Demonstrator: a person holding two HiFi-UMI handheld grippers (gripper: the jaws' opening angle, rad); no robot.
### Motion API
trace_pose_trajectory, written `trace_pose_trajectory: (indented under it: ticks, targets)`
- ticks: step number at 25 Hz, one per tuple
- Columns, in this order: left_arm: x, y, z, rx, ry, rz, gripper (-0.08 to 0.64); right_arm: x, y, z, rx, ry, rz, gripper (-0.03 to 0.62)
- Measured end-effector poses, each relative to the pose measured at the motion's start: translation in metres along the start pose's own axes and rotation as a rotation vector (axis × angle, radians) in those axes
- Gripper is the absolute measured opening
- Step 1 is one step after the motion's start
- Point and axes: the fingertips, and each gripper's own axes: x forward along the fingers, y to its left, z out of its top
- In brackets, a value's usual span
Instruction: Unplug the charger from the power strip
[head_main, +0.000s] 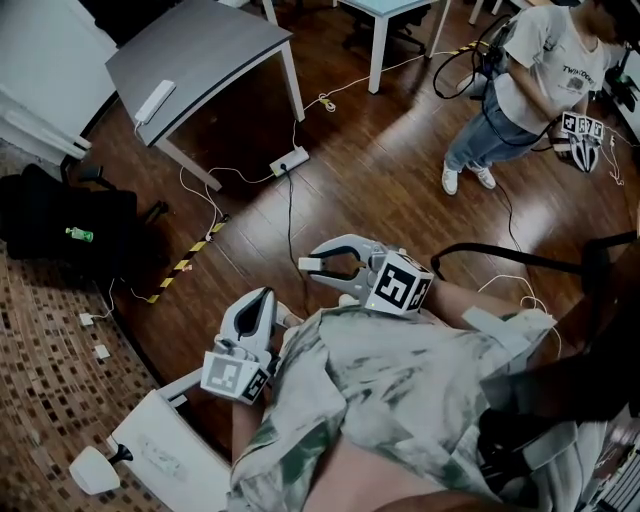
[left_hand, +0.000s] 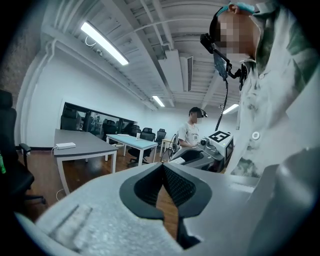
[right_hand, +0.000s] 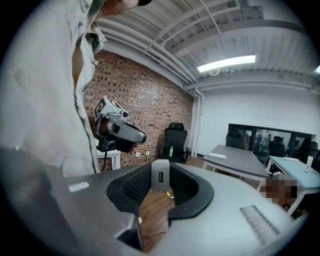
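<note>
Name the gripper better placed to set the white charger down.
Right. The right gripper is shut on the white charger, clear of the power strip; the left gripper is shut on nothing.

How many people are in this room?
2. The camera wearer fills the bottom of the head view, in a patterned shirt. The standing person is at its top right, on the wooden floor. More may be hidden outside the pictures.
</note>
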Motion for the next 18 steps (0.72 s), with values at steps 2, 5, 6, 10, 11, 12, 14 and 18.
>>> trace_pose_trajectory:
  ticks: [2, 5, 6, 10, 11, 12, 14, 18]
  targets:
    - [-0.001, -0.002, 0.0, -0.007, -0.002, 0.002, 0.002, -0.001, 0.002, -0.001, 0.0, 0.006, 0.002, 0.106]
    - [0.0, -0.006, -0.005, -0.017, -0.003, 0.005, 0.002, -0.006, 0.004, -0.01, 0.009, 0.023, 0.0, 0.106]
    - [0.001, -0.008, -0.006, -0.017, -0.003, 0.008, 0.002, -0.008, 0.005, -0.01, 0.007, 0.021, 0.002, 0.106]
    - [0.003, -0.01, -0.007, -0.017, -0.004, 0.011, 0.002, -0.012, 0.005, -0.011, 0.0, 0.018, 0.006, 0.106]
    - [0.002, -0.01, -0.007, -0.017, -0.005, 0.011, 0.002, -0.012, 0.005, -0.01, -0.001, 0.018, 0.005, 0.106]
    - [0.002, -0.01, -0.007, -0.017, -0.005, 0.01, 0.002, -0.012, 0.004, -0.011, 0.0, 0.019, 0.002, 0.106]
    - [0.002, -0.009, -0.007, -0.017, -0.004, 0.009, 0.002, -0.013, 0.003, -0.013, 0.002, 0.025, -0.003, 0.106]
    - [0.003, -0.01, -0.008, -0.019, -0.004, 0.009, 0.002, -0.014, 0.005, -0.015, 0.002, 0.03, -0.005, 0.106]
